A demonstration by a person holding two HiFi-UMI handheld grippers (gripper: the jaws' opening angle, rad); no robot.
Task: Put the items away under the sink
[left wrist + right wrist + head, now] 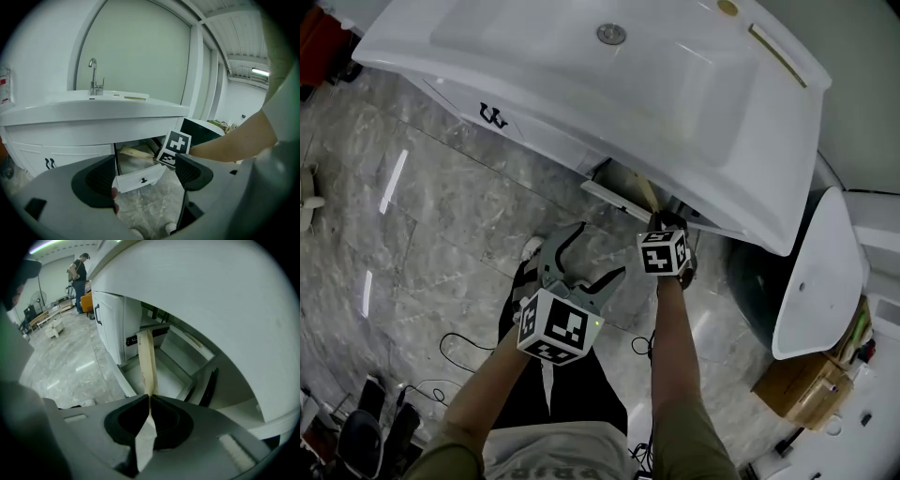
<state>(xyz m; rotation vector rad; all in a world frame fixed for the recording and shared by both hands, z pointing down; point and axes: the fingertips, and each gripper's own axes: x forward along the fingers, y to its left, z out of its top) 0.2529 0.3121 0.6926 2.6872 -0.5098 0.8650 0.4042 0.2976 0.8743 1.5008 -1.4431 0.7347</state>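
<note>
**A:** Two grippers, then. What does each one have?

**B:** The right gripper point(149, 401) has its jaws pinched together on a thin, pale flat strip point(146, 362). The strip runs straight out from between the pads, seen edge-on from that gripper's own camera.

**A:** And the other?

**B:** The left gripper point(602, 251) has its jaws wide apart with nothing between them. Through the gap you see only the front of the drawer point(137, 180) and the marble floor point(441, 216).

**A:** Where is the strip in relation to the sink?

**B:** Below it. The drawer of the cabinet point(61, 152) under the white sink point(694, 122) is pulled out. The strip reaches out over the open drawer, with its far end toward the back. I cannot tell whether that end touches anything inside.

**A:** Is anything in the drawer?

**B:** The left gripper view shows some long pale things point(133, 152) lying inside, too small to name.

**A:** How do the two grippers sit to each other?

**B:** In the head view the right one is close under the sink's edge, at the drawer. The left one is just beside it and nearer the person, over the floor, with its jaws pointing toward the drawer.

**A:** Anything else around?

**B:** A chrome tap point(93, 77) stands on the sink. A cardboard box point(802, 389) sits near the right edge of the head view. A person point(79, 270) stands far off across the room.
</note>
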